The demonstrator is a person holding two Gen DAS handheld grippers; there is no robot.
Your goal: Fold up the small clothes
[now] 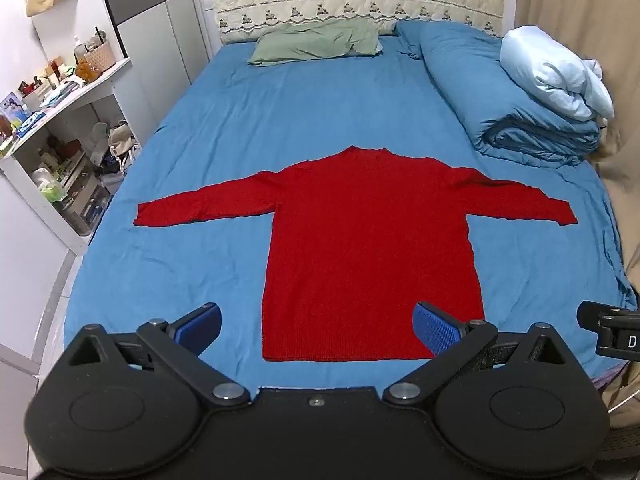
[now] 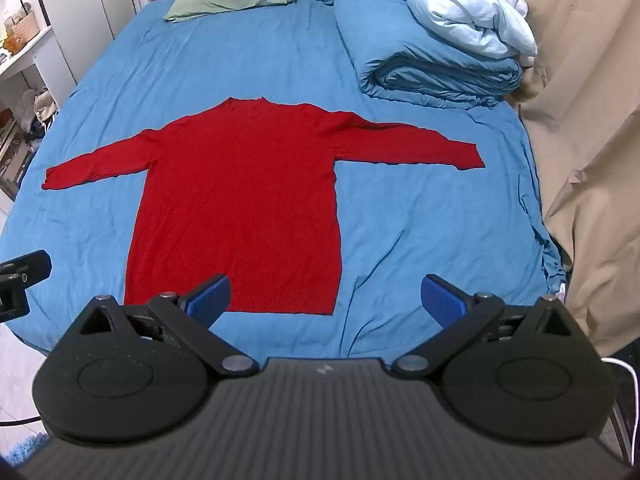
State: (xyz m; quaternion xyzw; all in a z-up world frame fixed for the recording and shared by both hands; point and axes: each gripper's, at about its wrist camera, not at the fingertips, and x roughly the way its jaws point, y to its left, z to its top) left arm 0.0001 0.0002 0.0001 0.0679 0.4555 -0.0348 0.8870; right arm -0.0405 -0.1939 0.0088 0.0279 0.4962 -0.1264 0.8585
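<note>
While both grippers hang low in frame, we log a red sweater point(image 1: 370, 248) lying flat at centre frame on the blue bed sheet point(image 1: 240, 128), sleeves spread left and right. Left gripper point(image 1: 318, 326) spread wide, holding nothing, above the hem. Right gripper point(image 2: 326, 300) likewise released, over the hem's right corner. Folded duvet point(image 2: 432, 68) upper right; green pillow point(image 1: 316, 42) at top.

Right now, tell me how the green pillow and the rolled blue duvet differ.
The green pillow lies flat at the headboard; the rolled blue duvet is bulky along the bed's right side. The pillow is bare; the duvet carries a pale blue bundle. Both rest on the blue sheet.
</note>
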